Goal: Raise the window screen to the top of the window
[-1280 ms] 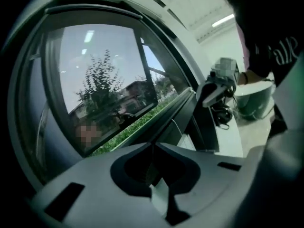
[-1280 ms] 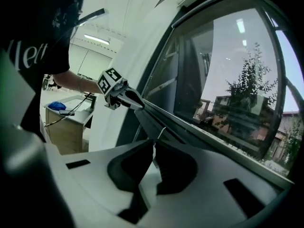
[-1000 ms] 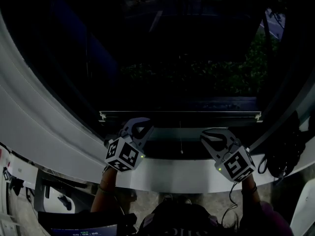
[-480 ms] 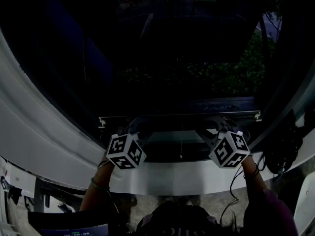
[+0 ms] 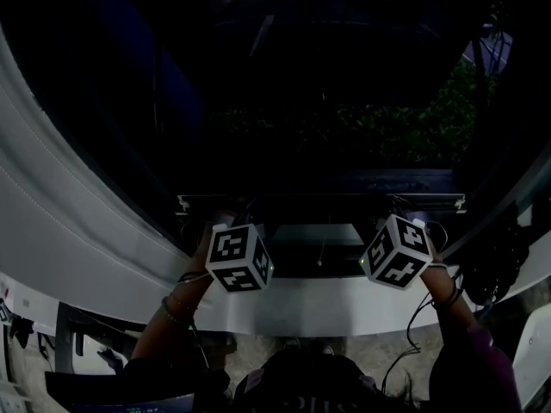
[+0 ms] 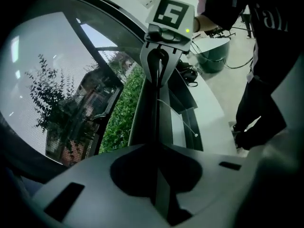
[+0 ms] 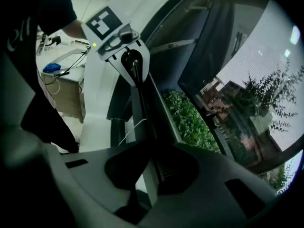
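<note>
Head view: the window screen's bottom rail (image 5: 320, 200) lies horizontal low in the window opening, just above the white sill (image 5: 301, 304).

The left gripper (image 5: 231, 219) holds the rail near its left end. The right gripper (image 5: 398, 215) holds it near its right end. The two are well apart.

Left gripper view: the jaws are clamped on the rail edge (image 6: 156, 127). Right gripper view: the jaws are likewise clenched on the rail (image 7: 145, 127).

A thin pull cord (image 5: 319, 252) hangs from mid-rail. Mesh (image 6: 85, 103) covers the pane, and a hedge (image 7: 187, 118) stands outside.
</note>
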Tool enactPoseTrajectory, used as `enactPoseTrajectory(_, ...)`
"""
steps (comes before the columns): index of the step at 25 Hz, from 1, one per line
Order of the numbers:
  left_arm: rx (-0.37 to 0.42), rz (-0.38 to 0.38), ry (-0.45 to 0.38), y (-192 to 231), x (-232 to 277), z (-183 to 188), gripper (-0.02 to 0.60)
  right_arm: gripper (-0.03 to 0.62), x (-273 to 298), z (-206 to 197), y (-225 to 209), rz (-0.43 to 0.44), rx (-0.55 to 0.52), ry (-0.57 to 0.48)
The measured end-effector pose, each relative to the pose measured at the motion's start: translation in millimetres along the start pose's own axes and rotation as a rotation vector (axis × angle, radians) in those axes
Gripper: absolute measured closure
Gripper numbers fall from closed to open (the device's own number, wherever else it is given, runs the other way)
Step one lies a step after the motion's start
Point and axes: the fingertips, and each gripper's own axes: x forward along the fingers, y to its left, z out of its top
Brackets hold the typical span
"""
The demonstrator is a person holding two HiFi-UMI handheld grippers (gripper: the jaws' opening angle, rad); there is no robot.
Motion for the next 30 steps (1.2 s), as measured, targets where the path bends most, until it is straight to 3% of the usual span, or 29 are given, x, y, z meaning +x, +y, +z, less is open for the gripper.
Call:
enactPoseTrajectory(3,0.064,-0.001,0.06,-0.6,2.0,1.3,0.549,0.543,1.4,-0.7,1.3,0.022,-0.027,0.077)
enactPoseTrajectory(6,0.078,0.008,0.068,-0.7,1.8,1.2,0.548,0.543,2.0,0.2,2.9,0.01,-0.051,0.07)
enactPoseTrajectory(12,0.048,0.048,0.079,-2.4,3.5,0.1,0.552,0.542,2.0,-0.5,3.6,-0.027,-0.08,0.039)
enactPoseTrajectory(16,-0.069,0.042,0.209,-0.7,6.6,-3.1,0.551,0.542,4.0,-1.6,5.5,-0.072,-0.165,0.057)
enactPoseTrajectory(17,-0.067,0.024,0.244,-0.9,7.2,-3.1,0.557,0.542,4.5,-2.0,5.9,-0.074,-0.178,0.068)
enactPoseTrajectory(20,0.052,-0.027,0.317,-2.5,8.5,-2.4,0.558,0.542,4.3,-1.1,6.3,-0.049,-0.17,0.088)
enactPoseTrajectory(24,0.113,-0.068,0.327,-3.6,9.0,-3.0,0.558,0.543,3.6,0.5,5.9,0.017,-0.129,0.084)
enactPoseTrajectory(30,0.075,-0.064,0.32,-1.7,8.1,-1.7,0.566,0.568,1.5,1.5,3.5,0.024,-0.116,0.08)
